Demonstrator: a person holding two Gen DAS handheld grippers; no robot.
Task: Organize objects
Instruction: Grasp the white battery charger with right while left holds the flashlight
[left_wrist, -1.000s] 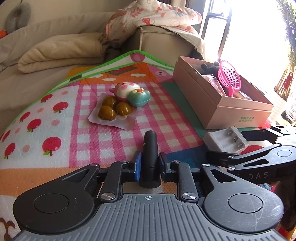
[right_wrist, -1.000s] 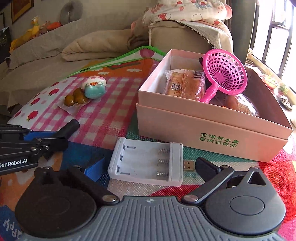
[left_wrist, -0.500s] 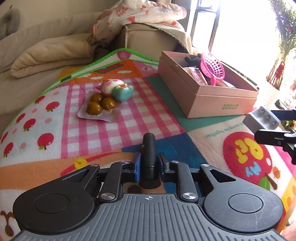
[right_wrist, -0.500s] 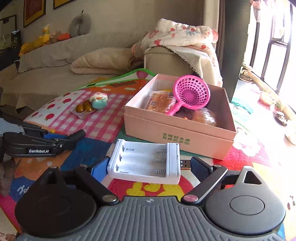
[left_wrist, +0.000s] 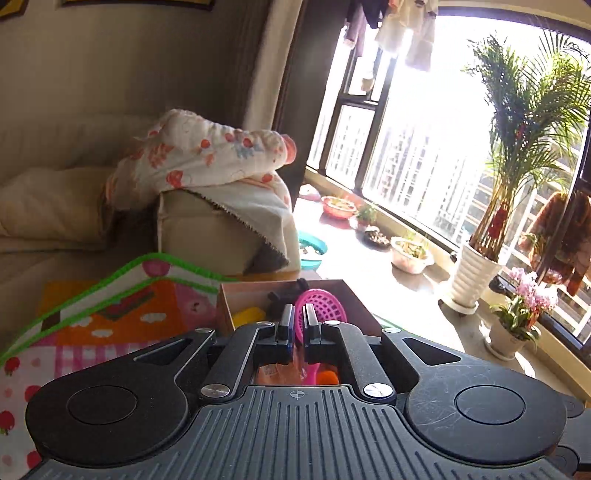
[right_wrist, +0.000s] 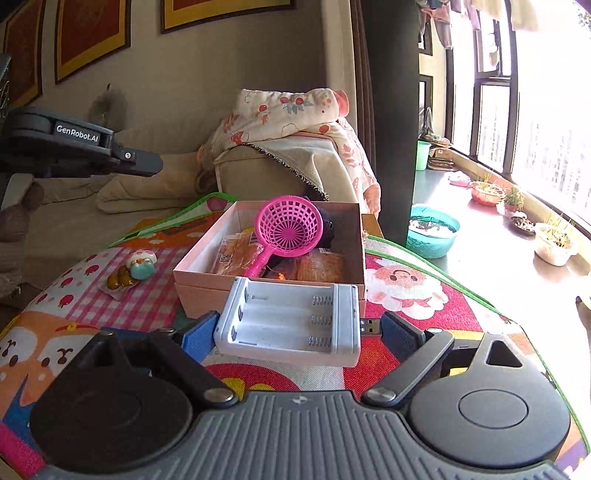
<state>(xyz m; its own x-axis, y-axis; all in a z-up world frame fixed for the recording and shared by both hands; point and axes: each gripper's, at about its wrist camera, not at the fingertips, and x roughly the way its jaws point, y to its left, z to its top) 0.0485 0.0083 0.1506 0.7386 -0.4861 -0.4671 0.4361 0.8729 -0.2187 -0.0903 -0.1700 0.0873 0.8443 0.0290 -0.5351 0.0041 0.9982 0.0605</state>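
The right gripper (right_wrist: 297, 334) grasps a white battery charger (right_wrist: 291, 325) across its length, one blue pad against each end, the empty slots facing up and a USB plug sticking out toward the right finger. The charger is held off the play mat (right_wrist: 424, 306), just in front of the near wall of the pink cardboard box (right_wrist: 199, 286) and below its rim.

Inside the box a pink plastic strainer (right_wrist: 290, 225) leans with its handle pointing down toward the charger, over wrapped snack packets (right_wrist: 240, 254) and something dark at the back corner that is too hidden to name. Left of the box, on the pink checked part of the mat, a small toy (right_wrist: 142, 266) lies touching a packet of brown round sweets (right_wrist: 118, 282).

The left gripper (left_wrist: 298, 323) is clenched with nothing between its fingers; its jaws have just been closing. It hangs above the box, and in the left wrist view the strainer shows just past its fingertips. In the right wrist view it appears high at the left edge, well apart from the charger.

Behind the mat stands a sofa (right_wrist: 258, 177) draped with a flowered blanket (right_wrist: 291, 114).
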